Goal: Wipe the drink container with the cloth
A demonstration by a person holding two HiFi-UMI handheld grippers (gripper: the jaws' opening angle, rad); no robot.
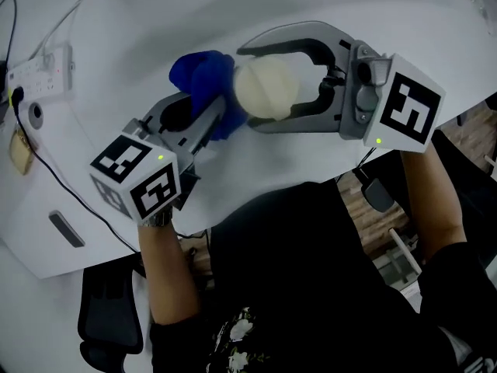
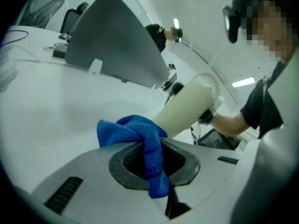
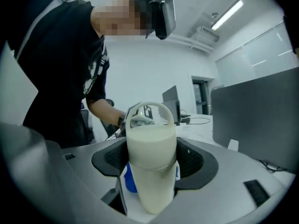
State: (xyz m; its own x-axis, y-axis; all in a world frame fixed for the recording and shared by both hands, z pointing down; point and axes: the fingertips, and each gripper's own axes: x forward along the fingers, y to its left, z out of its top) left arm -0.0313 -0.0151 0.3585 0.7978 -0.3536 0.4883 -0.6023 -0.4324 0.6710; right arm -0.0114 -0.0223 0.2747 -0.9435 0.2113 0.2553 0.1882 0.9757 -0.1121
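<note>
Both grippers are clamping. My right gripper [image 3: 152,168] is squeezing the cream drink container [image 3: 149,148] across its body, one pad on each side, with the loop handle [image 3: 150,110] sticking out beyond my fingertips and the container held above the white table [image 1: 116,61]. My left gripper [image 2: 152,164] is pinching the blue cloth [image 2: 128,127] with its jaws nearly together, one tail hanging back behind the pads and the bunched end bulging past my fingertips, pressing against the container's lower end just ahead of them.
</note>
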